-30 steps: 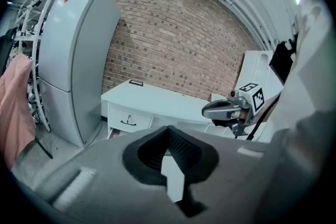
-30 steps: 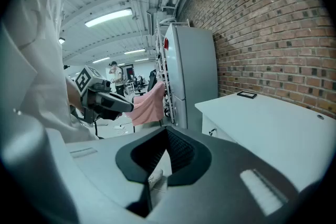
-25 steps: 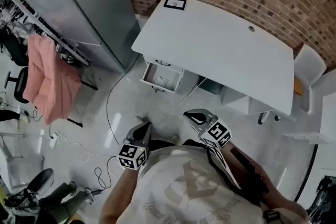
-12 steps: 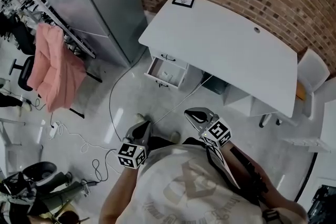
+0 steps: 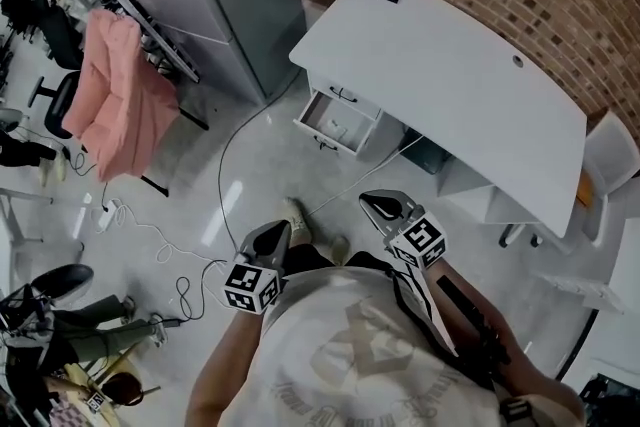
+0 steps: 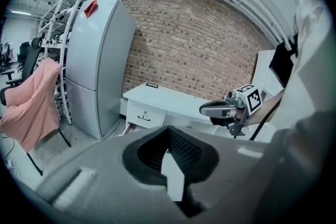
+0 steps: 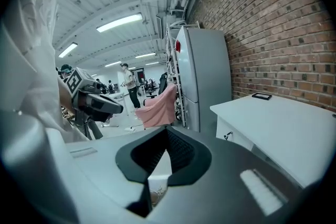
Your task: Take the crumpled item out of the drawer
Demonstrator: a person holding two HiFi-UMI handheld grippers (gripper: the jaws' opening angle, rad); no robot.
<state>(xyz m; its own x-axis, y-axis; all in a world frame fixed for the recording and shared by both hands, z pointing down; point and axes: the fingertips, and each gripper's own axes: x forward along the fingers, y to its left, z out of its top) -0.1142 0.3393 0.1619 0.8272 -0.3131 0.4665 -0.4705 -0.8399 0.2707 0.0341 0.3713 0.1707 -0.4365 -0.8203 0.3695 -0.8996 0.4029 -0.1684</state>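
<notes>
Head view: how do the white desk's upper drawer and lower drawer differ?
The upper white drawer sits shut under the white desk; the lower white drawer is pulled out. Only the lower one shows its inside, with something pale in it. Both have small dark handles.

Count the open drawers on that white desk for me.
1: the open drawer sticks out under the desk at its left end, below a closed drawer. Others may be hidden.

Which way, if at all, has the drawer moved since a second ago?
No. The drawer sticks out of the desk as far as before; only the camera's view has shifted.
</notes>
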